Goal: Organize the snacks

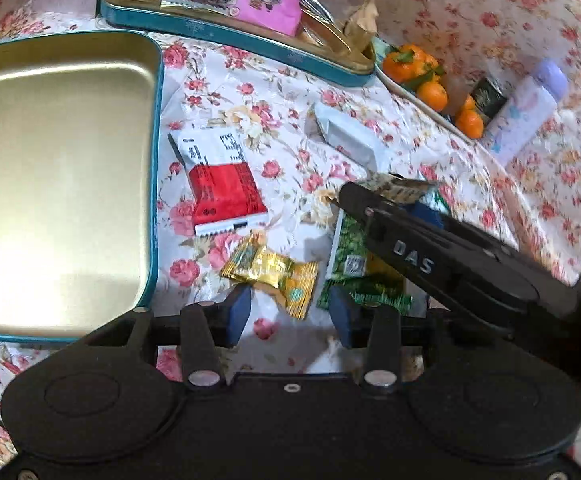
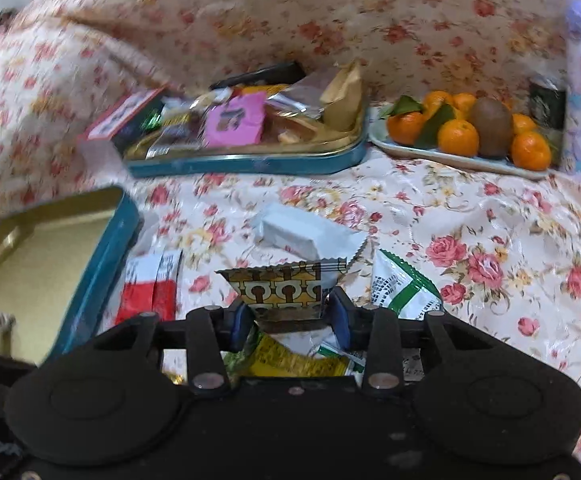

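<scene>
Right gripper (image 2: 289, 316) has its jaws closed on a brown-and-cream patterned foil snack packet (image 2: 286, 289), lifted clear of the loose wrappers lying just right of the empty teal-walled, gold-lined tin (image 1: 156, 140), while the left gripper (image 1: 290, 314) hangs open and empty over a yellow crinkled candy wrapper (image 1: 274, 276) near that tin's right wall. Judging by this, the pick-up step is done. Next, the packet needs carrying left over the tin's wall and releasing inside.
</scene>
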`<state>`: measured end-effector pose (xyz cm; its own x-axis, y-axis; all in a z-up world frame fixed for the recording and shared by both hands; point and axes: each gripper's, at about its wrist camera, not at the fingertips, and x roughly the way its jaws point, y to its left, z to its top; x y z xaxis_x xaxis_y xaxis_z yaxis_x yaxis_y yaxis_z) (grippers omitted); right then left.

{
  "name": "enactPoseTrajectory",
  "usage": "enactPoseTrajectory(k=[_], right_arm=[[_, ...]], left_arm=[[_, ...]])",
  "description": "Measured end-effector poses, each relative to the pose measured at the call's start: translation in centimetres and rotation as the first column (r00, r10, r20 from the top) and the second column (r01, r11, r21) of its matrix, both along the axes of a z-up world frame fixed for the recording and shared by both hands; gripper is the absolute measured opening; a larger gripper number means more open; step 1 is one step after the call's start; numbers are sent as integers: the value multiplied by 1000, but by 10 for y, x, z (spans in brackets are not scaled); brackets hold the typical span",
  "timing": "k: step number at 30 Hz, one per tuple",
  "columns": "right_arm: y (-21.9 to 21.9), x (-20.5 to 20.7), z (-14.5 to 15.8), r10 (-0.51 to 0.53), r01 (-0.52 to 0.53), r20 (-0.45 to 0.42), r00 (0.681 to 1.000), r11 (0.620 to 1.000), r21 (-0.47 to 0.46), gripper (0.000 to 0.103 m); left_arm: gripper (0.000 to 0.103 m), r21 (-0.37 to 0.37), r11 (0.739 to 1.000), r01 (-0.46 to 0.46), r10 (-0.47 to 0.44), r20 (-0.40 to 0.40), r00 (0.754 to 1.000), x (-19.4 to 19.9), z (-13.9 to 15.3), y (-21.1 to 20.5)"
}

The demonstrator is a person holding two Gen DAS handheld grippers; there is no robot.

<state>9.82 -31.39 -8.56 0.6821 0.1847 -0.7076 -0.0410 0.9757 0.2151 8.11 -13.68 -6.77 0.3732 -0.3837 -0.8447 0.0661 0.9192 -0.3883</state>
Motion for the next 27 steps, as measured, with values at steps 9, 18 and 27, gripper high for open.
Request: enactPoseTrajectory(k=[9,18,27], right_arm=[[-22,-11,10,-127,123,53,990,989,83,36],[-38,-19,10,-198,185,30,980,953,239,34],[-35,-26,5,-220,203,28,975,935,291,36]], left_arm=[[50,-6,1000,-19,19,-16,1000,18,-1,-2],[50,-41,997,-66,63,-78,995,41,-2,0],[50,22,998,-55,57,-67,996,44,0,-13]])
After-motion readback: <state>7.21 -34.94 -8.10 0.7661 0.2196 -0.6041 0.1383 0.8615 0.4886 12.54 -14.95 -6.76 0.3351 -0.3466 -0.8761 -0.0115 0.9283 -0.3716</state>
